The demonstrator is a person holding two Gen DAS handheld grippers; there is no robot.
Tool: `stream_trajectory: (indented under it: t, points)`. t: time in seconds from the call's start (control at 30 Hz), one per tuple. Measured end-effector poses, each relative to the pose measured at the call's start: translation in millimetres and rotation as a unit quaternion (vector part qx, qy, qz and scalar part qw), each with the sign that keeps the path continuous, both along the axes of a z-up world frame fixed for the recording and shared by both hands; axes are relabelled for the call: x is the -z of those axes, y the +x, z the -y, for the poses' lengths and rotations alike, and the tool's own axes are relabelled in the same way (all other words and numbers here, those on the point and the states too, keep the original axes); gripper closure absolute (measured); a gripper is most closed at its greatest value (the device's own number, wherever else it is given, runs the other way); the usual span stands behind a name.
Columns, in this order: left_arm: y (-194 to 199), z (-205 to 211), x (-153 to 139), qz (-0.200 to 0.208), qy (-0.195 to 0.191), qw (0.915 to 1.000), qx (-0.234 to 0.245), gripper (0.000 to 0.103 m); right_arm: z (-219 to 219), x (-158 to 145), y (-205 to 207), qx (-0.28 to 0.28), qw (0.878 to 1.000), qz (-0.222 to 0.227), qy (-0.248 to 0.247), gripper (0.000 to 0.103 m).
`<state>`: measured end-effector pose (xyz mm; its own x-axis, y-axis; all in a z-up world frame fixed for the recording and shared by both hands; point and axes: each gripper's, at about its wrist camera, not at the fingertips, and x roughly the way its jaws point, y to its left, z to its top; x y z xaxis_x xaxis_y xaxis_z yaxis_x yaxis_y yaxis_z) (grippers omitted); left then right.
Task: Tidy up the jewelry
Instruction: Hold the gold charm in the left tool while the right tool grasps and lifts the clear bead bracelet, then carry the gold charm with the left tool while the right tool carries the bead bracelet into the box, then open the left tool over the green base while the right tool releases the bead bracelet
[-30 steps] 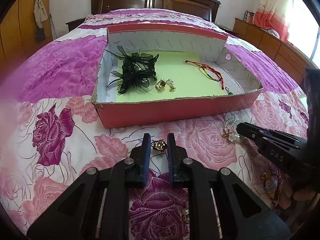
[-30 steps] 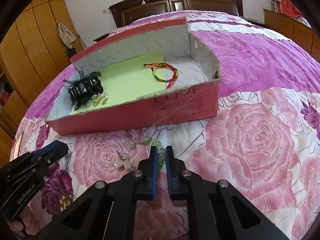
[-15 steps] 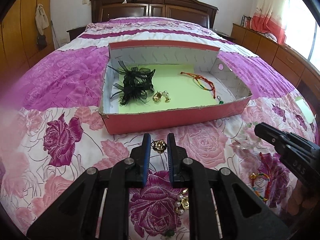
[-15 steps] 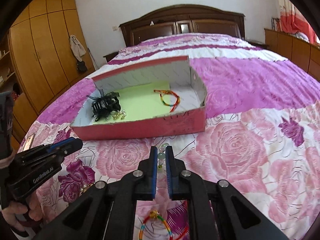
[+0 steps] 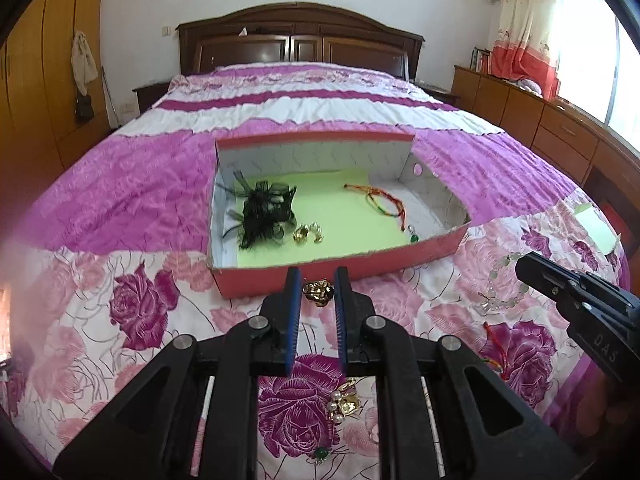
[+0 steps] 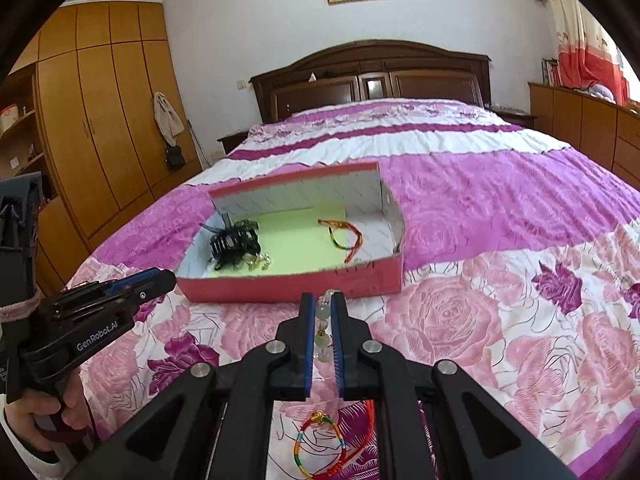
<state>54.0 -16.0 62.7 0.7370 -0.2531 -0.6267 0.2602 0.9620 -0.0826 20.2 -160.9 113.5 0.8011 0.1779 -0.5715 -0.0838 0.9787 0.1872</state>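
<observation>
My left gripper [image 5: 317, 277] is shut on a small gold ornament [image 5: 319, 293], held above the flowered bedspread just in front of the red box [image 5: 340, 270]. My right gripper [image 6: 322, 299] is shut on a pale green bead bracelet [image 6: 323, 318], which hangs down between its fingers, also short of the box's [image 6: 288, 289] front wall. In the left wrist view the right gripper [image 5: 560, 286] comes in from the right with the bead bracelet [image 5: 505, 280] dangling. The box holds a black hair clip [image 5: 264, 212], gold earrings [image 5: 308, 234], a coloured cord bracelet [image 5: 380, 202] and a green pendant [image 5: 413, 236].
On the bedspread near me lie a gold and pearl brooch [image 5: 346, 400], a green-stone piece [image 5: 320, 454] and another coloured cord bracelet [image 6: 320, 440]. A hand [image 6: 40, 412] holds the left gripper [image 6: 140, 280]. A wardrobe stands at left, the headboard behind, drawers at right.
Both grippers have risen off the bedspread with their pieces still held. The bead bracelet has lifted from the bed, and more of the room shows above the box.
</observation>
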Motion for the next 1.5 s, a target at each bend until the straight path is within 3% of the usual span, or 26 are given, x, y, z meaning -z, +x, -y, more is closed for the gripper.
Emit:
stream_trajectory:
  t: [0.37, 0.8, 1.17, 1.5]
  points:
    - [3.9, -2.2, -22.3, 0.051, 0.000, 0.9986, -0.008, 0.095, -3.0, -19.4, 5.4, -0.003, 0.999, 0.032, -0.004, 0.094]
    - [39.3, -1.8, -26.2, 0.080, -0.010, 0.9965, -0.021, 0.095, -5.8, -33.4, 45.5, -0.002, 0.997, 0.071, -0.020, 0.094]
    - [81.6, -3.8, -0.5, 0.054, -0.021, 0.9976, -0.040, 0.095, -0.4, -12.7, 99.5, 0.006, 0.998, 0.062, -0.025, 0.094]
    - [109.6, -3.9, 39.5, 0.000, -0.022, 0.9984, -0.052, 0.095, 2.5, 31.2, 144.1, 0.010, 0.999, -0.004, -0.032, 0.094]
